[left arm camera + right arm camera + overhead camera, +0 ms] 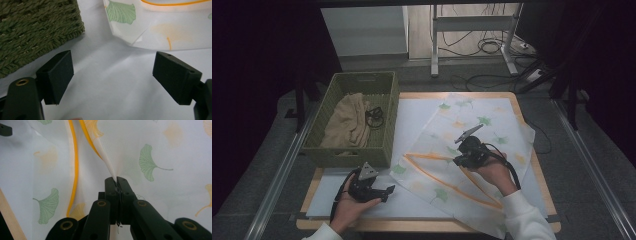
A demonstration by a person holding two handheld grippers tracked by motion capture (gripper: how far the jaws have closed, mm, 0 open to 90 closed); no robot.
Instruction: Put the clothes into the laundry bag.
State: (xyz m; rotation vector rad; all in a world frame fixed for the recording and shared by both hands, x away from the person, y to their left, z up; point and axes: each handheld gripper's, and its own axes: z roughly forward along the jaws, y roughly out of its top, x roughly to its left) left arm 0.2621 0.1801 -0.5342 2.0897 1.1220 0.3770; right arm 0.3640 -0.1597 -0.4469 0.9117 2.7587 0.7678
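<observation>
While you're pinching that leaf-print cloth (472,145) with the right gripper (116,180), its jaws are clamping tight on a raised fold, so the fabric is tenting up from the tabletop (422,200) right at the pinch. Your left gripper (388,191) is sitting low near the front edge with its jaws spread wide and nothing between them, just bare white surface.

What matters for the next move, I'd guess: the cloth's near-left corner (122,37) is lying just ahead of the left gripper and slightly toward the right one, so the left hand is the closer one for grabbing it. The orange-trimmed edge (447,177) is running diagonally from that corner toward the front right.

Room-wise, the green woven basket (362,120) is crowding the left side, just beside the corner, with a beige cloth (347,122) inside it. The right part of the cloth is draping past the tabletop's edge, so you're getting more open space in front than to the sides.
</observation>
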